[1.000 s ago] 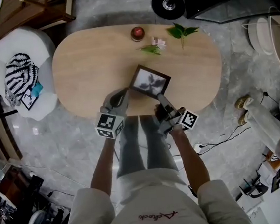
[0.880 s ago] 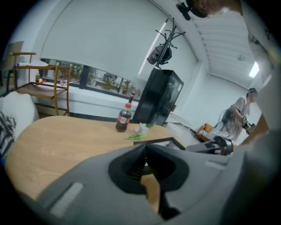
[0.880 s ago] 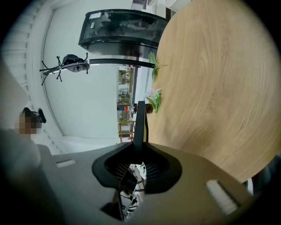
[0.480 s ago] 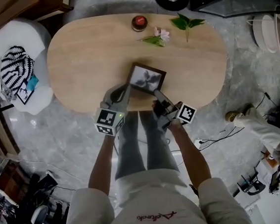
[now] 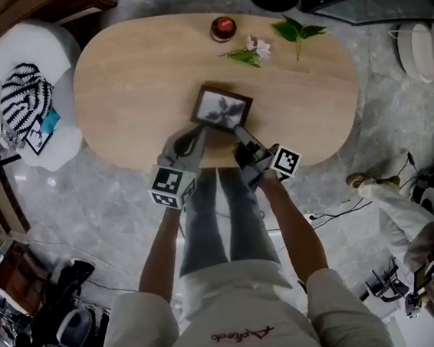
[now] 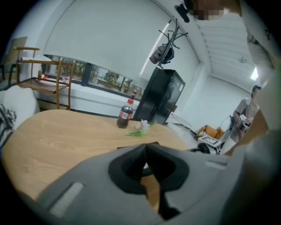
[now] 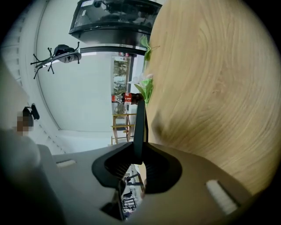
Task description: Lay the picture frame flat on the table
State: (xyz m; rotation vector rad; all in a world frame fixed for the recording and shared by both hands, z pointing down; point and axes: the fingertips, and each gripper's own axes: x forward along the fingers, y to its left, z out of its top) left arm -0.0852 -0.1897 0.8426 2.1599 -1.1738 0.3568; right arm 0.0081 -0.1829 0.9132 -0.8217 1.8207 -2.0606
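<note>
Dark-framed black-and-white picture frame [image 5: 222, 108] is centre-near on the oval light-wood bench [image 5: 130, 78], long axis left-right, just far of both tongs. Right tongs [image 5: 237, 130] are clamped on its near-right edge. Left tongs [image 5: 197, 130] are closed, tips at the near-left corner. Probably not flat yet, so lower it away, toward the far side.

Red cursive lettering on the person's shirt [image 5: 241, 333], bottom centre of the head view, stays illegible; the bottle [image 6: 125, 116] label's print is too small to read
</note>
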